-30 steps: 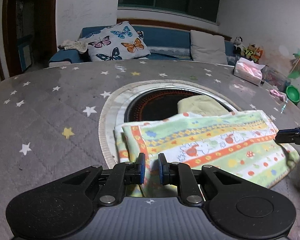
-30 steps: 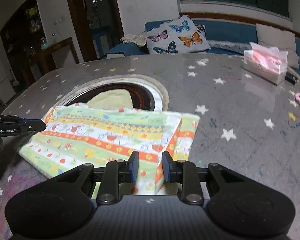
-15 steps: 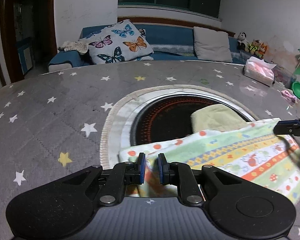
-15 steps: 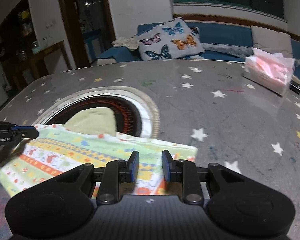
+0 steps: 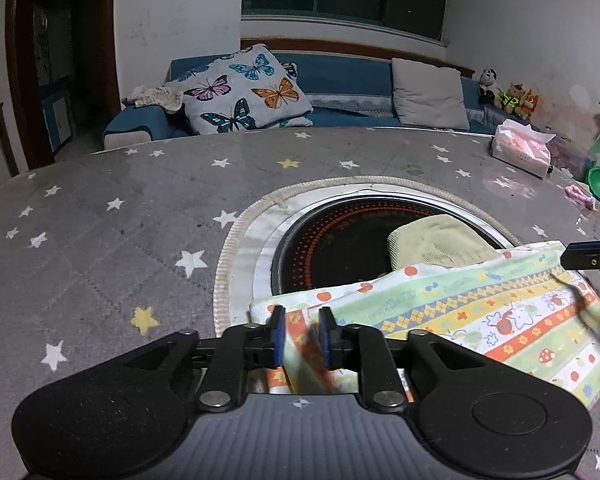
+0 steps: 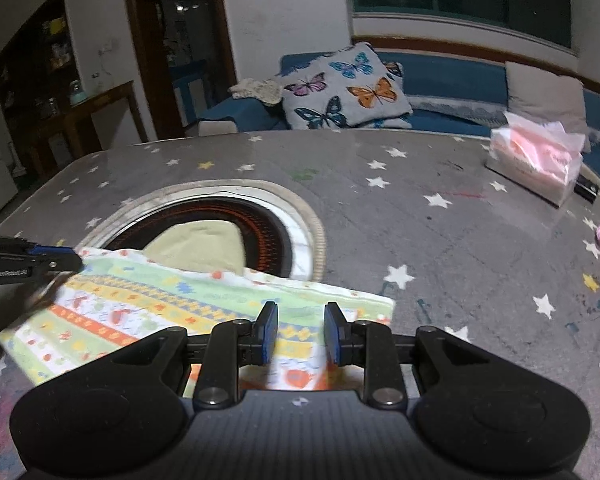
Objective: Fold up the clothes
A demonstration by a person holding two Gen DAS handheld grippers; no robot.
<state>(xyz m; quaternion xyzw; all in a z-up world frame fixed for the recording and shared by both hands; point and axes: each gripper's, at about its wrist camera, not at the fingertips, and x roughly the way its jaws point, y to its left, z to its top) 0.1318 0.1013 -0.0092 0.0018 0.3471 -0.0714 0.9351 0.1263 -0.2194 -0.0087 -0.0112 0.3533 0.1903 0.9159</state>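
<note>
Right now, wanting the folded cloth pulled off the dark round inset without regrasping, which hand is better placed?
Probably the right gripper: the patterned cloth fills its jaws, seemingly gripped at the corner. The left gripper has its jaws opening, releasing its corner.

Soft printed cotton cloth [image 5: 480, 316], glossy star-print table cover [image 5: 100, 216]

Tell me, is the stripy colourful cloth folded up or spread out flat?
Folded. The stripy cloth lies doubled on the starry table: layered edges show at its corner by the left gripper.
</note>
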